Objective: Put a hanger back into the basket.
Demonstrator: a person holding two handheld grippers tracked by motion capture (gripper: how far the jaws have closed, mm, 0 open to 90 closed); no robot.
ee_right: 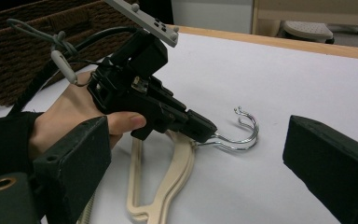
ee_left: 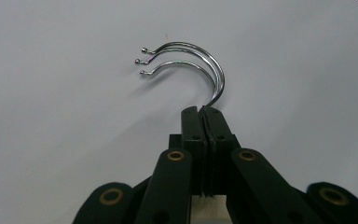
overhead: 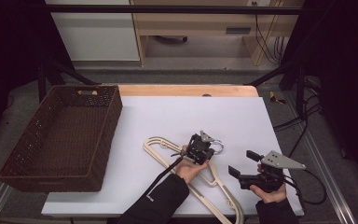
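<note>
Beside open mat (overhead: 177,116), left hand-held gripper (overhead: 208,150) clamps hooks (ee_left: 200,65)

A wooden desk (overhead: 200,23) stands beyond the table's far edge, a white cabinet (overhead: 95,32) beside it, on grey floor (overhead: 182,74); cables (overhead: 268,39) hang at right.

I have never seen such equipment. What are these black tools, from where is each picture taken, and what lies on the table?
A person holds hand tongs, one in each hand; there is no robot arm. The high view looks down on the table. The other two come from cameras riding on each tool. The left tongs are shut on the metal hooks of cream hangers lying stacked on the white surface; three hooks show in the left gripper view. The right tongs are open, holding nothing, apart from the hangers. A brown woven basket stands at the left; I see nothing inside it.
</note>
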